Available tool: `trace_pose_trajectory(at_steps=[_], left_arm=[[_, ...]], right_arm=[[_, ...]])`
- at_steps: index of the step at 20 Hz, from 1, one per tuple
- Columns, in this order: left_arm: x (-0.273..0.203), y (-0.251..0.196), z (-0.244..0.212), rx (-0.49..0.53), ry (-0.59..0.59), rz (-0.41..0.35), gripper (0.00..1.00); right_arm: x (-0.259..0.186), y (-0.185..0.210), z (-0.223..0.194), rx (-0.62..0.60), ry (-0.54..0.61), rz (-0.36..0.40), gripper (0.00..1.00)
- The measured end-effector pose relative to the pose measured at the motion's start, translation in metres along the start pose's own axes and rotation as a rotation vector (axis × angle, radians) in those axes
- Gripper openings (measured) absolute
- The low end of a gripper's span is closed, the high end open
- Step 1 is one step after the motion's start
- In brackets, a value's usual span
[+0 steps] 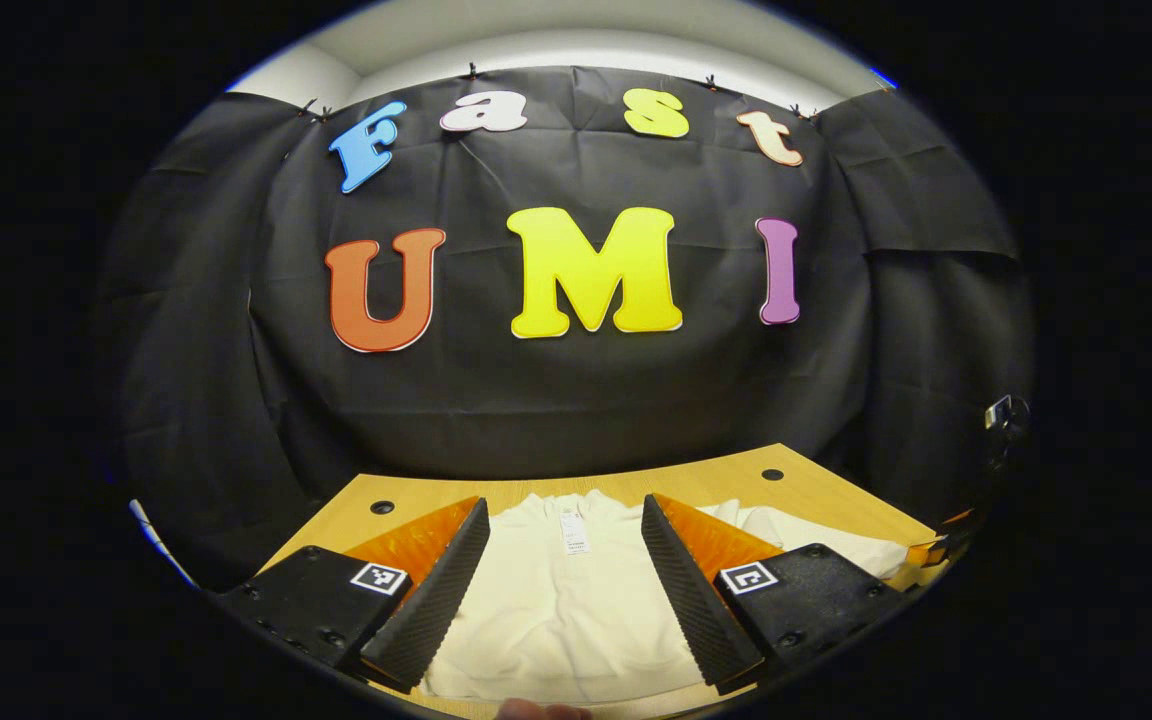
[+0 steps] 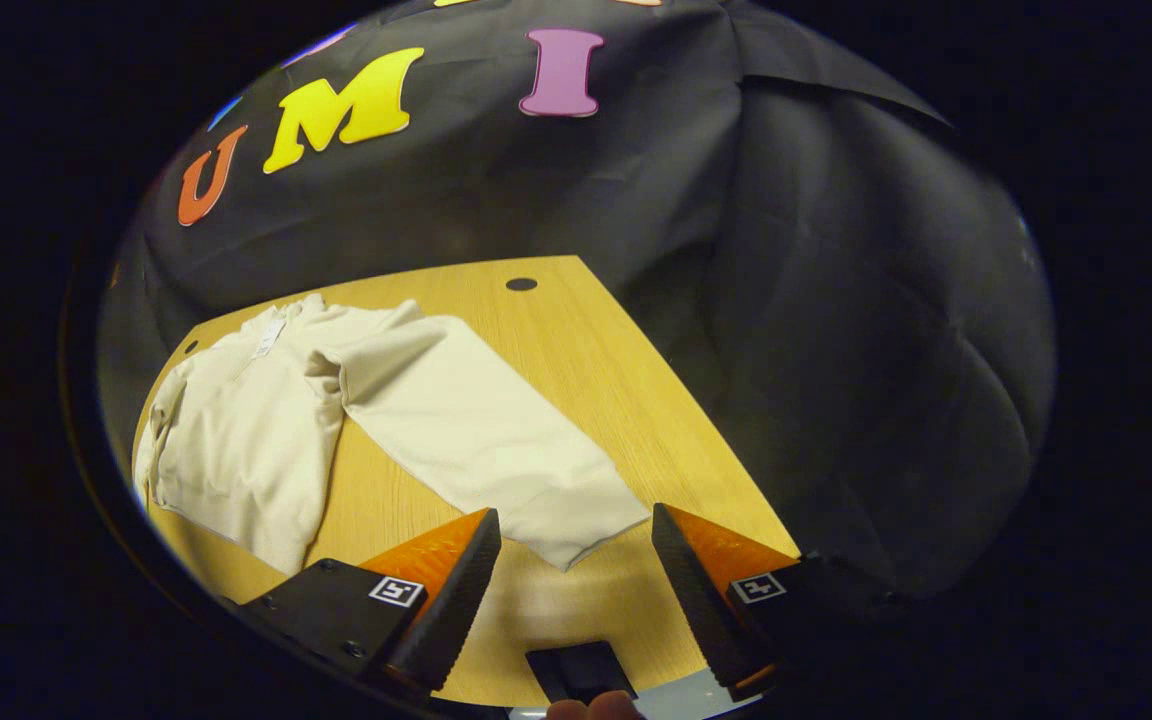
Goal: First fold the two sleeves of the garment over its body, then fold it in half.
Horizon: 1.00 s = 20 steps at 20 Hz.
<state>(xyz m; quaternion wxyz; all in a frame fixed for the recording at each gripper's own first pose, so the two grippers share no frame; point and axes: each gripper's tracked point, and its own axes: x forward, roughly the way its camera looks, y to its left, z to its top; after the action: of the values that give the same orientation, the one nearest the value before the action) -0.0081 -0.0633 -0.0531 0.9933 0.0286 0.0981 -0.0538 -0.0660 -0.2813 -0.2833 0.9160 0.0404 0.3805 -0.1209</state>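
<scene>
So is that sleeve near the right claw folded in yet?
Not yet. The sleeve lies spread out flat on the table, angled away from the body, its cuff just ahead of the open right claw.

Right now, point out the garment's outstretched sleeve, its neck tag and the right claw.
Sleeve (image 2: 476,430), right gripper view, mid-length of the sleeve.
Neck tag (image 1: 573,532), left gripper view, middle of the tag.
Right claw (image 2: 576,560), right gripper view, midway between its fingertips.

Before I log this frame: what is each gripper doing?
Left gripper: open, holding nothing, over the garment.
Right gripper: open, holding nothing, near the sleeve.
</scene>
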Motion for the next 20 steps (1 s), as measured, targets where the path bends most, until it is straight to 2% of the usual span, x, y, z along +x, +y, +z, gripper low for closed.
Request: trace_pose_trajectory(at_steps=[9,15,17,18,19,20], left_arm=[[-0.007,-0.003,-0.015,0.032,0.058,0.024,0.98],[-0.003,0.001,-0.019,0.005,0.076,0.041,0.98],[-0.004,0.004,-0.017,0.008,0.073,0.046,0.98],[-0.003,0.005,-0.018,0.010,0.071,0.047,0.98],[-0.003,0.004,-0.016,0.012,0.067,0.046,0.98],[-0.003,0.006,-0.015,0.011,0.064,0.045,0.98]], right_arm=[[0.067,-0.003,-0.012,-0.008,0.122,0.033,0.95],[0.072,0.001,-0.026,0.028,0.167,0.043,0.95],[0.075,-0.001,-0.024,0.051,0.161,0.039,0.82],[0.075,-0.002,-0.024,0.061,0.165,0.047,0.63],[0.075,-0.002,-0.023,0.080,0.171,0.059,0.52],[0.075,-0.001,-0.023,0.110,0.188,0.064,0.35]])
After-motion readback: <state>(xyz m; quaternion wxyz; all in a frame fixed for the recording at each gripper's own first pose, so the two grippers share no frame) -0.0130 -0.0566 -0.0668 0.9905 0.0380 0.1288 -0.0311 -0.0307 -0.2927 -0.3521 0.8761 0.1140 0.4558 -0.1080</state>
